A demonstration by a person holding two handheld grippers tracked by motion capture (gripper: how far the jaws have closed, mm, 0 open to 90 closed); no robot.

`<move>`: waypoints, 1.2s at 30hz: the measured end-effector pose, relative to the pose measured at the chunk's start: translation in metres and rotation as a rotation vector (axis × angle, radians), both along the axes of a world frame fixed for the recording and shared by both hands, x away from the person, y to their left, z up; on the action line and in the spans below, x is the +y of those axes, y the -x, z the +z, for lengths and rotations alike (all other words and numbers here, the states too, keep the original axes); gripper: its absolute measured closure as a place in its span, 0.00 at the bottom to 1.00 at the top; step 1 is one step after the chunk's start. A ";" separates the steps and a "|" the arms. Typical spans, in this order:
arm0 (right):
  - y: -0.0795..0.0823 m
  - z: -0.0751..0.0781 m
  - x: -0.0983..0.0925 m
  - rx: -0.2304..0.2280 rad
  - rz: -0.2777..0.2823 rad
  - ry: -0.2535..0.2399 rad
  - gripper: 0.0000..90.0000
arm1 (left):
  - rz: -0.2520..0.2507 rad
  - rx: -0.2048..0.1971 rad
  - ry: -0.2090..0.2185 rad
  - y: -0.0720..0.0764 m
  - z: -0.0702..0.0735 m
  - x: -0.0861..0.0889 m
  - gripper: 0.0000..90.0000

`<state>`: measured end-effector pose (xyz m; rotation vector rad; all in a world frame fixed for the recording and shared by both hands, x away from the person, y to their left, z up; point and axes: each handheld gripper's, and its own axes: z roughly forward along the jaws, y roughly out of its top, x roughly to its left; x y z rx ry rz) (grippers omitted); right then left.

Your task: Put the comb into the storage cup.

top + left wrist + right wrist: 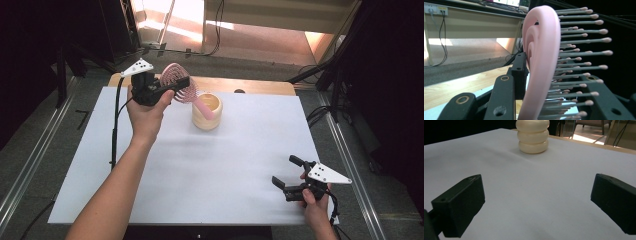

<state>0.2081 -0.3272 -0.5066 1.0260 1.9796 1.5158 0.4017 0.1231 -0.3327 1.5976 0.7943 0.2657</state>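
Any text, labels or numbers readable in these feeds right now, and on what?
None readable.
Pink hairbrush, held in the left gripper: no print visible.
Cream ribbed cup: plain.
White table sheet: blank.
Wall outlet plate in the left gripper view: any marking too small to read.

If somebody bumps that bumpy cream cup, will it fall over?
Probably not easily: the cream ridged cup looks squat, with a broad base flat on the white table. The pink hairbrush leaning from it, held by the left gripper, might lever it over. It would likely slide first.
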 end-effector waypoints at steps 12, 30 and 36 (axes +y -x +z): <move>0.000 0.000 0.000 -0.001 0.001 0.000 0.00 | 0.015 0.007 0.001 -0.011 0.003 0.001 0.71; 0.000 0.000 0.000 0.004 0.005 -0.005 0.00 | 0.043 0.033 0.008 -0.029 -0.002 0.002 0.71; 0.000 -0.001 0.000 0.004 0.007 -0.004 0.00 | 0.056 0.032 0.014 -0.033 0.000 0.001 0.71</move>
